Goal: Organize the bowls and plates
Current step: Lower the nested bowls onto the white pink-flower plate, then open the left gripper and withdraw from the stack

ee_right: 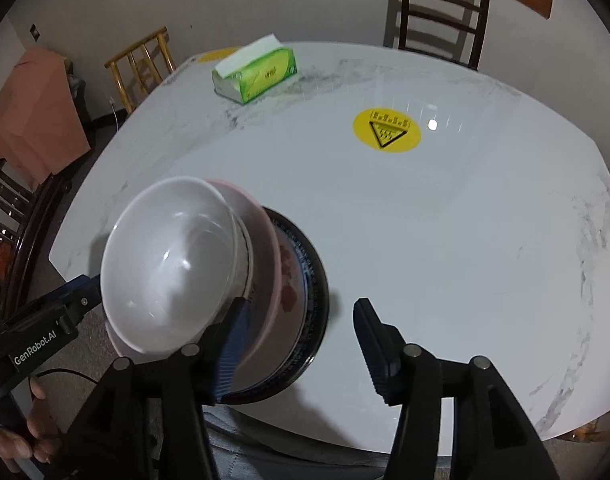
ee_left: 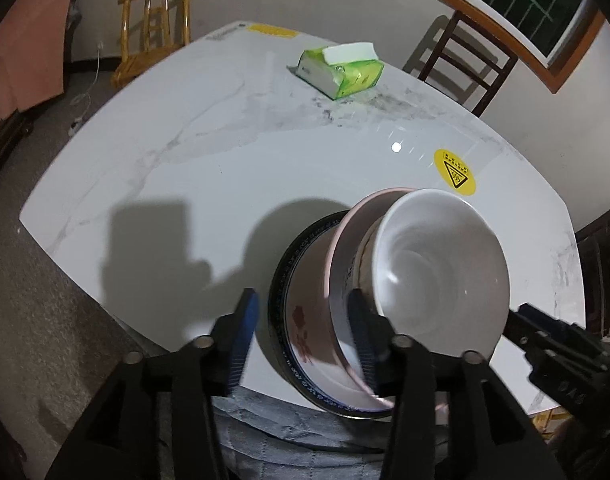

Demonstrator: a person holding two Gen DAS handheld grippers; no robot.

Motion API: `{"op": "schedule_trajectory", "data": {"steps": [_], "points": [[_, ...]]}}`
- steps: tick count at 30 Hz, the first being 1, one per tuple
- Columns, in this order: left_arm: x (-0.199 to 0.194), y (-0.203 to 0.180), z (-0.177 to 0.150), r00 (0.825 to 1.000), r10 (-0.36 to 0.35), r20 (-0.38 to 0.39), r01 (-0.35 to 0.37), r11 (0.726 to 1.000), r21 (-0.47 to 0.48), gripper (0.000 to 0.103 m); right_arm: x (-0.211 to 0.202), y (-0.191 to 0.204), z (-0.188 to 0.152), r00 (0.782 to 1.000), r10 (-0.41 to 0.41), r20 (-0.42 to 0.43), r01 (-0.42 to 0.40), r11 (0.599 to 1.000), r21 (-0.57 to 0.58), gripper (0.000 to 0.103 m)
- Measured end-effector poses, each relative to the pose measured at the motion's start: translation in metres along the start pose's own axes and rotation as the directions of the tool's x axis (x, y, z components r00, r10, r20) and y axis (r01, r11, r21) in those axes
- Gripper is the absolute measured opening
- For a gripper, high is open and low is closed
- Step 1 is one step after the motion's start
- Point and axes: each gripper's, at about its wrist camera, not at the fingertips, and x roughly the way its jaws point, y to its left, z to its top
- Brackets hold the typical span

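Left wrist view | bowls (ee_left: 441, 264): 2 | plates (ee_left: 301, 312): 2 | both hand-held grippers (ee_left: 303, 332) (ee_right: 301, 344) released

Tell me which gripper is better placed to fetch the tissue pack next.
Left, probably. Both jaws stand open, gripping nothing. The tissue pack lies nearly straight ahead of the left gripper, the stacked dishes mostly off to one side; from the right gripper it sits up to the left, behind those dishes.
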Motion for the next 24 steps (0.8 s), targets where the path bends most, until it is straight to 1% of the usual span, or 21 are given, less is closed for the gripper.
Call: {"op": "schedule_trajectory", "data": {"steps": [2, 4, 7, 10, 12, 15, 18, 20, 22, 24], "points": [[-0.007, -0.001, -0.002, 1.000, -0.005, 0.015, 0.005, 1.000, 0.000, 0.045, -0.005, -0.004, -0.003, 1.000, 0.008, 0.013, -0.008, 1.000, 0.005, 0.058], [-0.013, -0.002, -0.006, 1.000, -0.005, 0.031, 0.005, 1.000, 0.007, 0.046, -0.010, -0.009, -0.008, 0.999, 0.022, 0.024, -0.023, 1.000, 0.013, 0.062], [-0.022, -0.005, -0.013, 0.999, 0.000, 0.051, -0.001, 1.000, 0.021, 0.050, -0.014, -0.013, -0.019, 0.998, 0.053, 0.040, -0.053, 0.999, 0.000, 0.066], [-0.032, -0.010, -0.023, 0.996, 0.027, 0.085, -0.031, 0.999, 0.044, 0.056, -0.018, -0.011, -0.034, 0.996, 0.070, 0.059, -0.069, 0.997, -0.023, 0.068], [-0.034, -0.013, -0.030, 0.995, 0.030, 0.096, -0.036, 0.998, 0.056, 0.061, -0.019, -0.010, -0.042, 0.994, 0.079, 0.069, -0.076, 0.996, -0.038, 0.069], [-0.036, -0.017, -0.044, 0.993, 0.045, 0.109, -0.054, 0.995, 0.079, 0.064, -0.022, -0.006, -0.055, 0.990, 0.086, 0.110, -0.078, 0.994, -0.074, 0.071], [-0.037, -0.020, -0.057, 0.990, 0.063, 0.130, -0.074, 0.994, 0.083, 0.069, -0.025, -0.003, -0.064, 0.986, 0.093, 0.136, -0.080, 0.992, -0.094, 0.072], [-0.037, -0.021, -0.065, 0.987, 0.078, 0.141, -0.089, 0.993, 0.076, 0.070, -0.026, -0.001, -0.071, 0.982, 0.093, 0.162, -0.075, 0.991, -0.111, 0.072], [-0.035, -0.022, -0.071, 0.985, 0.097, 0.143, -0.108, 0.991, 0.074, 0.072, -0.026, 0.000, -0.077, 0.980, 0.105, 0.168, -0.085, 0.989, -0.120, 0.074], [-0.034, -0.023, -0.077, 0.983, 0.109, 0.148, -0.121, 0.990, 0.072, 0.072, -0.026, 0.001, -0.082, 0.978, 0.118, 0.169, -0.100, 0.988, -0.116, 0.075]]}}
